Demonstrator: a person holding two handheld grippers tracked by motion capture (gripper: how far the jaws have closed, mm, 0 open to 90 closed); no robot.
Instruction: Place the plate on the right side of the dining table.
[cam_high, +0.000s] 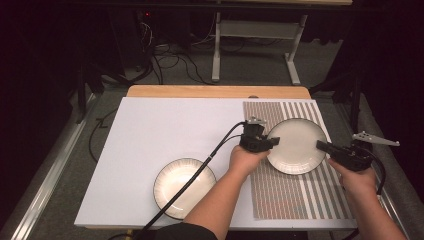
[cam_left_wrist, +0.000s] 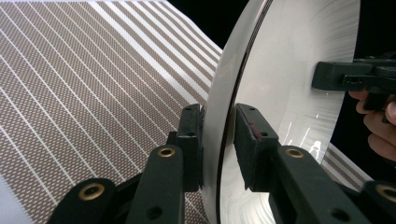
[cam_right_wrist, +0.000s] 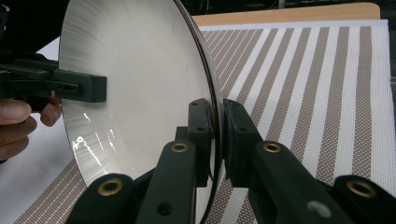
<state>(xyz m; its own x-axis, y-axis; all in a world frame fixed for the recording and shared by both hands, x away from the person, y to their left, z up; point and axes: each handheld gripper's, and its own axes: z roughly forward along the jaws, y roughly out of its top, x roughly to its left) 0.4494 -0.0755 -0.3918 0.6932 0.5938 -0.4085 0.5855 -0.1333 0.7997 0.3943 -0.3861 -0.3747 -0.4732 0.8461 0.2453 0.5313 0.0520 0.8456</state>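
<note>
Grippers pinch one plate (cam_high: 296, 145) from opposite sides: the left gripper (cam_high: 264, 143) is clamped on its left rim, the right gripper (cam_high: 324, 146) on its right rim, each with jaws nearly closed around the thin edge. The plate hangs between them over the striped mat (cam_high: 295, 195), roughly level, equally near both hands. A second plate (cam_high: 175, 187) sits well apart to the left.

I find nothing to read anywhere in these views: no lettering, label, brand, number or sign that I can make out.
</note>
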